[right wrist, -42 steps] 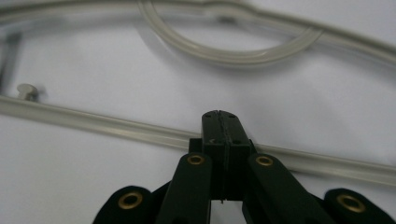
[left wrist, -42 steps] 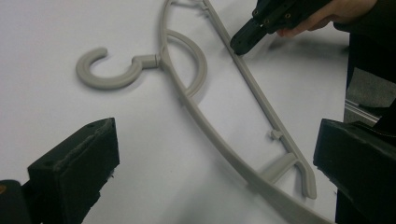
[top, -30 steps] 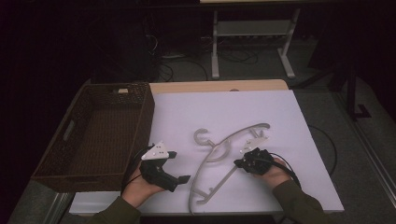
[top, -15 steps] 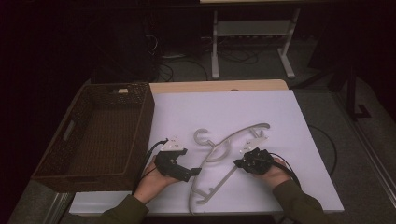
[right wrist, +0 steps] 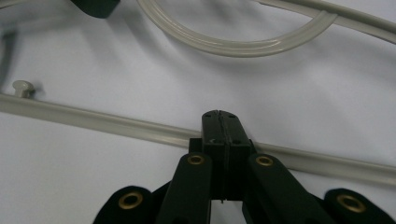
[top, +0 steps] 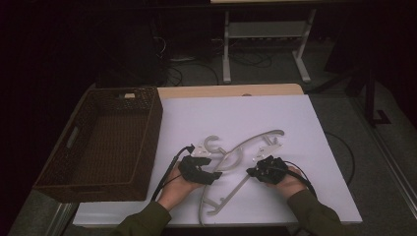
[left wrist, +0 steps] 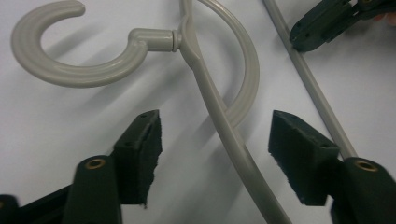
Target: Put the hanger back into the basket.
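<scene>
Your left gripper [top: 215, 175] has slid in from the basket [top: 98, 147] side toward the grey hanger [top: 236, 162] near the front edge of the white tabletop [top: 314, 123], and its jaws have just been closing, so a grip on the hanger's arm looks imminent. Your right gripper [top: 252, 171] has kept still, jaws pressed shut over the hanger's straight bar [right wrist: 116, 122]. The left gripper view shows what the high view cannot: the arm [left wrist: 219, 121] lies between the pads [left wrist: 147, 144], untouched.
</scene>
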Motion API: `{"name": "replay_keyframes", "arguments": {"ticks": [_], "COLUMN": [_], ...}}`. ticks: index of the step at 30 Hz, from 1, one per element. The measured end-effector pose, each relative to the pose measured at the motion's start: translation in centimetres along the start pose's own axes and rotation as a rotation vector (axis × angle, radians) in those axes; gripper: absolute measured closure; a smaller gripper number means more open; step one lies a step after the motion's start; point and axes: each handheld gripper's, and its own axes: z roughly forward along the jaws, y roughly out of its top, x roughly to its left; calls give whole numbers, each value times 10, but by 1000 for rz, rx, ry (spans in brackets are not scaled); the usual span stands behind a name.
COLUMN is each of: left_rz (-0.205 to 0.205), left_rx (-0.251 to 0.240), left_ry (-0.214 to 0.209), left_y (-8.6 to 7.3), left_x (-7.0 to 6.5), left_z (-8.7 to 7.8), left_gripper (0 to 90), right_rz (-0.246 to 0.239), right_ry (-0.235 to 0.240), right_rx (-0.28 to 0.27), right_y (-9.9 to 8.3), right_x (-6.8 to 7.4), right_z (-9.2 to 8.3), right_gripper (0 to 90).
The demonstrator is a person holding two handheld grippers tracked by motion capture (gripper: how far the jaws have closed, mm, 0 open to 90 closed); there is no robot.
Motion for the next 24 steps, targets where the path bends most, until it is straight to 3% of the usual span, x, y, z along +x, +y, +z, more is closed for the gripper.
{"name": "replay_keyframes", "arguments": {"ticks": [5,10,16,19,24], "left_rz": [15,7,-16,-9,-24], "left_rx": [39,48,51,65,72], "left_ry": [-2,-8,-23,-26,-20], "left_y": [0,0,2,3,5], "left_x": [-2,-3,-3,-4,-5], "left_z": [5,6,7,8,8], "left_gripper": [468,553,623,673,688], "right_rz": [1,1,0,-1,-2], "right_ry": [0,1,0,-1,-2], "right_rx": [0,-1,-1,-2,-1], "right_y": [0,0,0,0,0], "right_x": [0,0,0,0,0], "right_z": [0,0,0,0,0], "right_gripper": [896,896,896,896,895]}}
